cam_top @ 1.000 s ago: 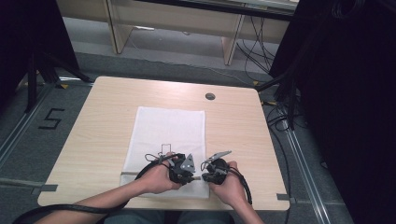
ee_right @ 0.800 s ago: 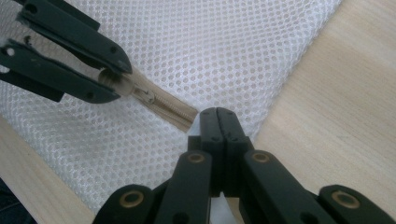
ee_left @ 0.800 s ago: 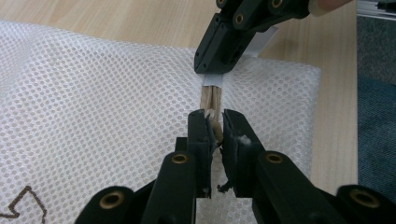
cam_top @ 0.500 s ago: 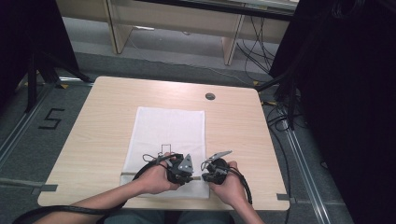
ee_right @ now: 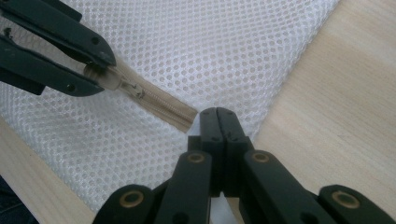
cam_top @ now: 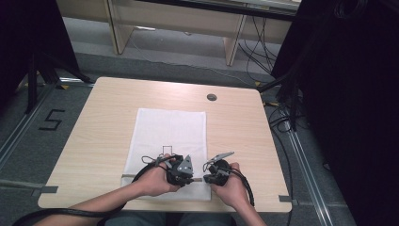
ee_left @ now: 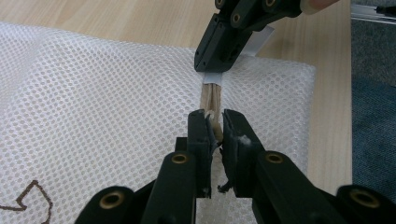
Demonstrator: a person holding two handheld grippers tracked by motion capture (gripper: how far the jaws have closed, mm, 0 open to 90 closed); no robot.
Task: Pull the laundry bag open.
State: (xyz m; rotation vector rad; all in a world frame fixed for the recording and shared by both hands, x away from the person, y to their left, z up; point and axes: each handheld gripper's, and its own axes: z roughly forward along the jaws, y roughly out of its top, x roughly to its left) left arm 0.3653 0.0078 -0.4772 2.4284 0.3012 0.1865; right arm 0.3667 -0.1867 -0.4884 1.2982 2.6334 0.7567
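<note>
A white mesh bag (cam_top: 169,132) (ee_left: 93,93) (ee_right: 224,51) lies flat on the wooden table (cam_top: 103,122). Its beige zipper (ee_left: 211,95) (ee_right: 163,105) runs along the near edge. My left gripper (cam_top: 190,178) (ee_left: 214,123) (ee_right: 100,70) is shut on the zipper, with the small slider (ee_right: 134,88) just beyond its tips. A short way along the zipper, my right gripper (cam_top: 205,178) (ee_right: 217,116) (ee_left: 210,70) is shut at its end, pinching a pale grey tab (ee_left: 213,78). Both hands rest at the table's near edge, close together.
A small brown outline (cam_top: 166,150) (ee_left: 28,198) is printed on the bag. A round grey cap (cam_top: 211,97) sits in the tabletop at the far right. Cables (cam_top: 282,117) lie on the floor to the right. Black cables trail from both grippers.
</note>
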